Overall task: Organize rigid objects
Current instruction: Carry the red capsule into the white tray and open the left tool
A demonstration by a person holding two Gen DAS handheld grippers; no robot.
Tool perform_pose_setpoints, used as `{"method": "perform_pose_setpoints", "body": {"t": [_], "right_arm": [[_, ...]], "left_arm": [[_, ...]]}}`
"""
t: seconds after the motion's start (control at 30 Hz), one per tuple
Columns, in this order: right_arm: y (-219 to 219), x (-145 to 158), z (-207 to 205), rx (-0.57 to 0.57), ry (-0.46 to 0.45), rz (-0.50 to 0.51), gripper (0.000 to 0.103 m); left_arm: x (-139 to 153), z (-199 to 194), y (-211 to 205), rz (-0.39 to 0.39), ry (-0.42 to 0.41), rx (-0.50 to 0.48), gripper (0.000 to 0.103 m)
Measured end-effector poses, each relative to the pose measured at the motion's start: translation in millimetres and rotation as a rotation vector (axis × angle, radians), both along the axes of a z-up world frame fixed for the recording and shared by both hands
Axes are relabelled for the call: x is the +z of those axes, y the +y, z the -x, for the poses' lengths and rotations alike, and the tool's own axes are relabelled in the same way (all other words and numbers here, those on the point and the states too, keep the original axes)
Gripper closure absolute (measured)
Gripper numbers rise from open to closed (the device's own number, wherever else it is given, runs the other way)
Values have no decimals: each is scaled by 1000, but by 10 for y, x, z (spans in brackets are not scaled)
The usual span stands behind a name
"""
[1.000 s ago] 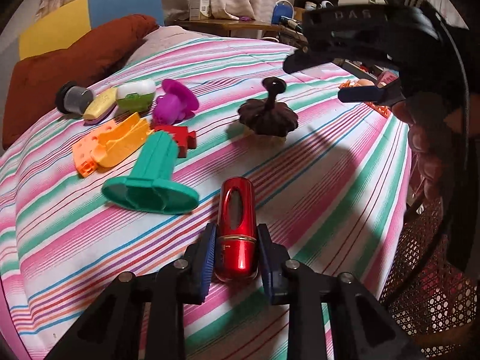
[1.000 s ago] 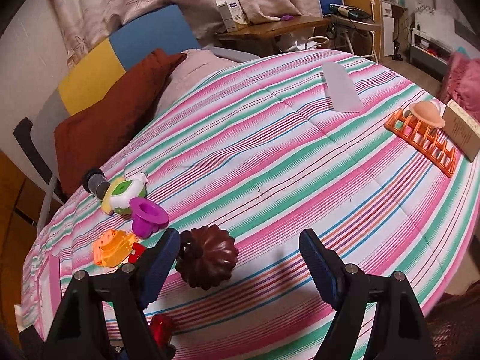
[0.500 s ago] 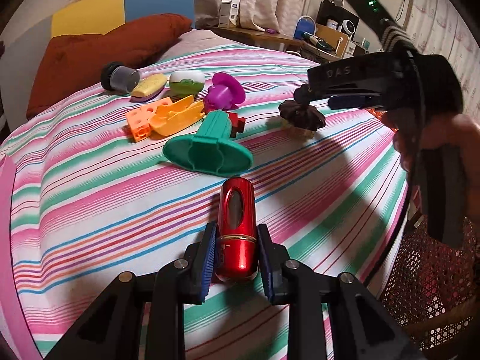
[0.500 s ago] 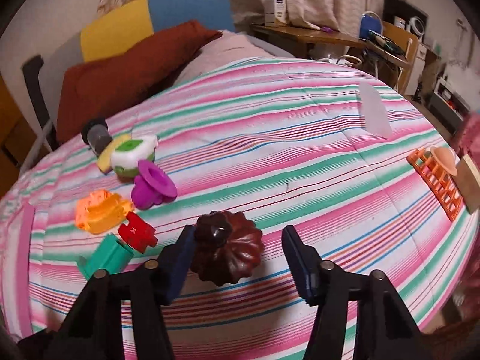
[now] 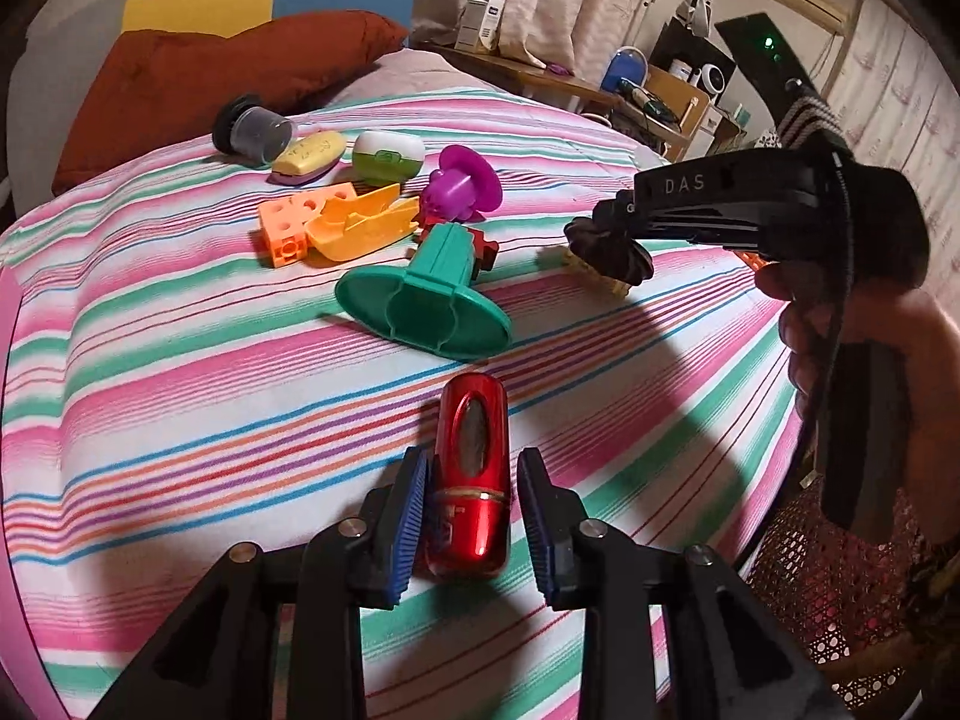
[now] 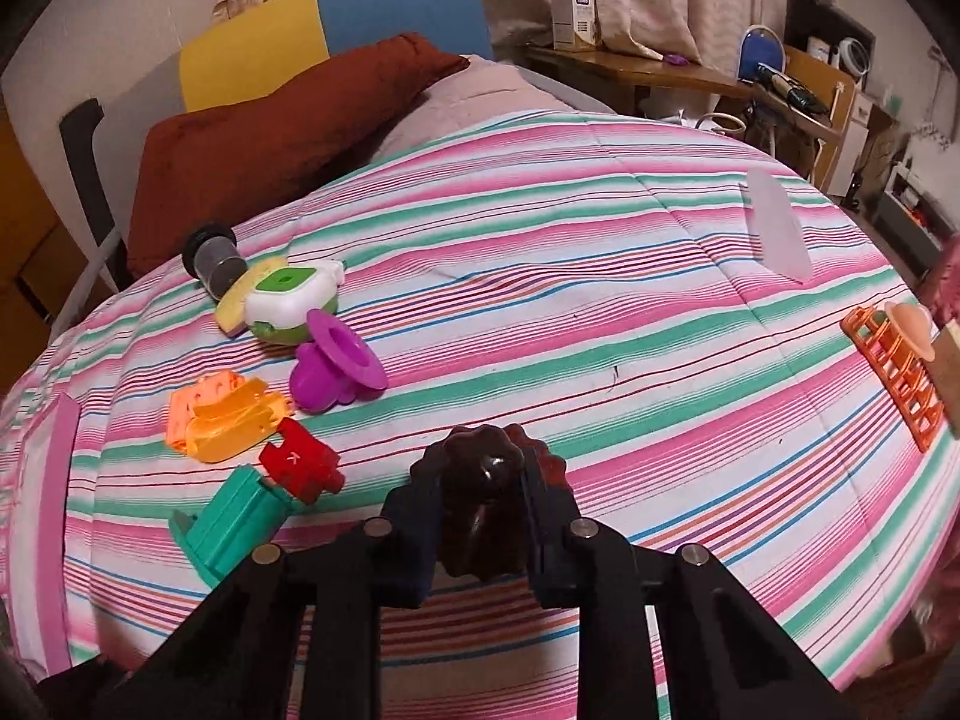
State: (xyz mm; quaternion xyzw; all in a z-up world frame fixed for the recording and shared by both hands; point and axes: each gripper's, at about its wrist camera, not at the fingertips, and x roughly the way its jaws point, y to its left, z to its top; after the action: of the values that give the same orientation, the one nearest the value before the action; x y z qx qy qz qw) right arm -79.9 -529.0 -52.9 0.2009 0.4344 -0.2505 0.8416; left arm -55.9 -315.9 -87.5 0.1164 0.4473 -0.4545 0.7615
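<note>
Our left gripper [image 5: 471,513] is opening rn, blue pads [image 5: 408,519] just off the sides of the red metallic cylinder [image 5: 471,474], which lies on the striped bedspread [image 5: 180,390] btwn them w/ a thin gap each side. Our right gripper [image 6: 480,516] is clamped tight on the dark brown fluted mold [image 6: 486,504], pads pressed against both sides of it; from the left cam that mold [image 5: 609,249] hangs at the gripper tip, over a small yellow piece we can't make out.

Further out: teal funnel-shaped toy [image 5: 432,294] on its side just past the red cylinder, red block [image 6: 300,462] touching its narrow end. Then the orange scoop [image 5: 360,222] on a peach block [image 5: 288,225], purple suction-cup toy [image 5: 459,189], green-and-white case [image 6: 291,300], yellow bar [image 5: 309,153], dark jar [image 5: 252,132] nearest the brown pillow [image 5: 210,72]. Far right edge: orange rack [image 6: 894,378] w/ a peach disc [image 6: 912,327] on it.
</note>
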Motion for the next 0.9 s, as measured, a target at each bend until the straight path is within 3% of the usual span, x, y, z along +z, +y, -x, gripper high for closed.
{"method": "perform_pose_setpoints", "body": {"t": [0.17,0.9], "right_arm": [[-19,-1,45,-9,-31,-44,80],[153,43,54,38,-27,-5,83]], "left_arm": [[7,107,-45,-61,-86,-36,77],[334,-208,1024,53,-53,178,77]]}}
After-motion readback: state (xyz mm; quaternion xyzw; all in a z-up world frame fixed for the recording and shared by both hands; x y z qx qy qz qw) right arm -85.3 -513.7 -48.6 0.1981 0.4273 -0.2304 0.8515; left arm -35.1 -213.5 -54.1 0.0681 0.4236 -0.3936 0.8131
